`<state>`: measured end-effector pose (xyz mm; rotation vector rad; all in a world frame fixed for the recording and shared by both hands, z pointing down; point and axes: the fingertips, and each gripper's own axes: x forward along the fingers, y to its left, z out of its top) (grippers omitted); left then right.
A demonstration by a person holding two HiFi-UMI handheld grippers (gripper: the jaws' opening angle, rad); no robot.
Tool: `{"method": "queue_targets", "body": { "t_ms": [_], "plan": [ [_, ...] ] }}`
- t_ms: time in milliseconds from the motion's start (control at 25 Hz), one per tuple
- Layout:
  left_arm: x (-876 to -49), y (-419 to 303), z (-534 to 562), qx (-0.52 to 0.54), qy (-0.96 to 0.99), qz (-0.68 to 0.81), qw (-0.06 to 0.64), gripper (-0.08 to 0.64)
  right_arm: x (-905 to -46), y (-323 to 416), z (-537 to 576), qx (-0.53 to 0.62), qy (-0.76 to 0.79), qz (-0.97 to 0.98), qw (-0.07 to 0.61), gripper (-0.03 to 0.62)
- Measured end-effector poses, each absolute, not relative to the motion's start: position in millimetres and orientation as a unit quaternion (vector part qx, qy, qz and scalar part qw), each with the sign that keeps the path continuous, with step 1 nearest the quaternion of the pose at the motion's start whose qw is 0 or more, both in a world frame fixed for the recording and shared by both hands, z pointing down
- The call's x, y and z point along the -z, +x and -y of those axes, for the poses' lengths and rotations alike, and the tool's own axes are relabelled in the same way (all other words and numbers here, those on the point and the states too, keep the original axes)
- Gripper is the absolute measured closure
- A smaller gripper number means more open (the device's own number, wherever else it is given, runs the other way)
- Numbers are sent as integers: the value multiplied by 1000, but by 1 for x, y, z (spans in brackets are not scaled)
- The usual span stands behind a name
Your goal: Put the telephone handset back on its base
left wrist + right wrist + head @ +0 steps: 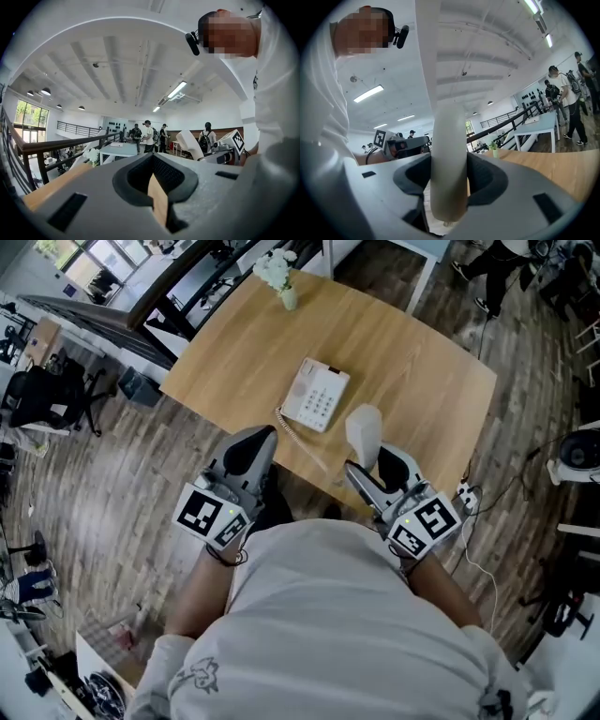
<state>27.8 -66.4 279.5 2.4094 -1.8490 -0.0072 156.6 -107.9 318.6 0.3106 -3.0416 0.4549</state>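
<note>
Toward eleven o'clock from my right gripper (pixel 377 472), clamped on the upright handset (pixel 364 430), lies the telephone base (pixel 316 395), so I'd tip the handset level and align it before lowering, my left gripper (pixel 261 439) closed and empty.

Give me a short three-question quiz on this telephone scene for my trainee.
1. Which tongs hold the handset: left or right?
2. True or false: the handset is off the telephone base.
3. What stands at the far end of the table? A) a mug B) a vase of white flowers C) a laptop
Key: 1 the right tongs; 2 true; 3 B.
</note>
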Motion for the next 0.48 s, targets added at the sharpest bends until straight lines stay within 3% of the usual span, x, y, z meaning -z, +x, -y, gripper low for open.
{"method": "queue_targets", "body": {
  "t_ms": [480],
  "plan": [
    [-313,-16,137,-6,848,524,84,555,-334,127,152,-158,196,967,45,370]
  ]
}}
